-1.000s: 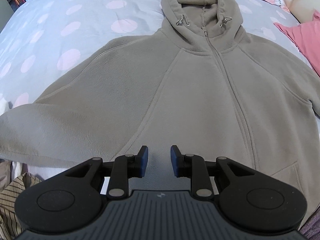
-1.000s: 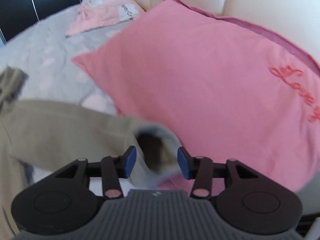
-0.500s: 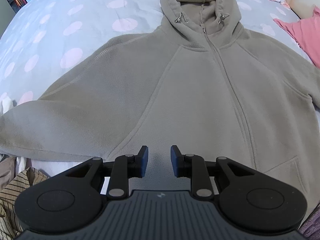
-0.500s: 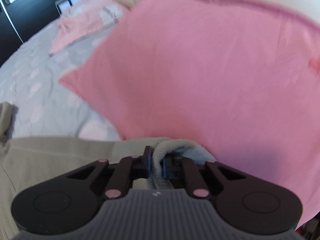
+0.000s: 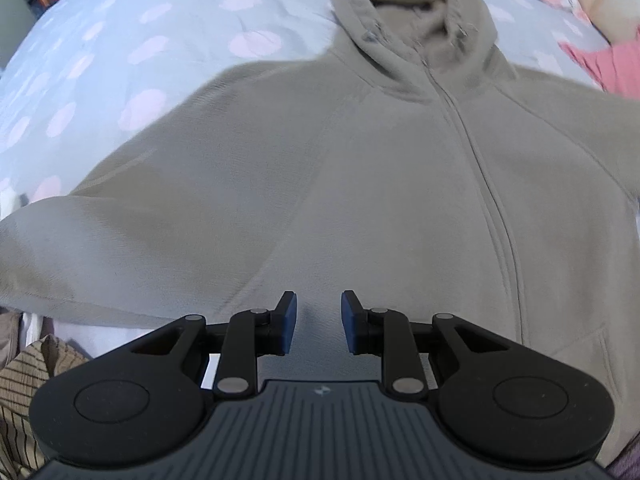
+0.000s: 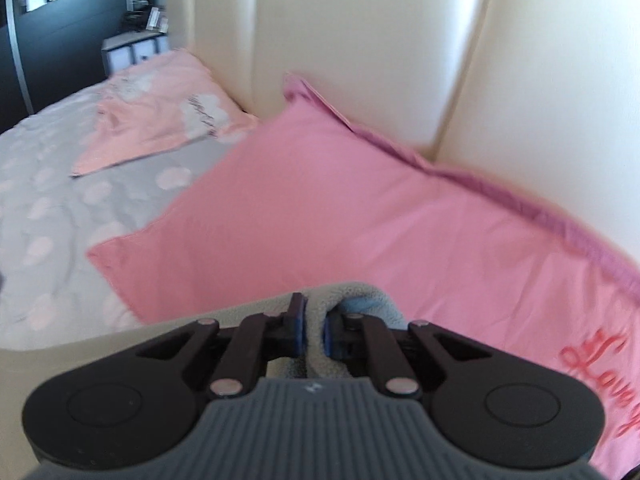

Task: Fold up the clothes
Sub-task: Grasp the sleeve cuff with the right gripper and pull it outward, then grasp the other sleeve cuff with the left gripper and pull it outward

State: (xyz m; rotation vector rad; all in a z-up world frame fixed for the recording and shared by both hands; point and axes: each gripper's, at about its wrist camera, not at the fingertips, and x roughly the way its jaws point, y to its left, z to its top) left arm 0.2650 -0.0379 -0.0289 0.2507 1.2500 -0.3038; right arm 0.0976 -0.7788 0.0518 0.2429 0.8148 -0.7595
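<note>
Across the dotted bedspread (image 5: 132, 36) the grey fleece hoodie (image 5: 360, 184) lay spread front-up, hood at the far end. Over its near hem the left gripper (image 5: 319, 326) hung with its jaws a little apart, holding nothing. At the right, by the pink pillow (image 6: 360, 216), the right gripper (image 6: 313, 334) had just closed, clamping the sleeve cuff (image 6: 352, 300) that a second earlier sat loose between open jaws; the sleeve looked ready to be drawn across the body
</note>
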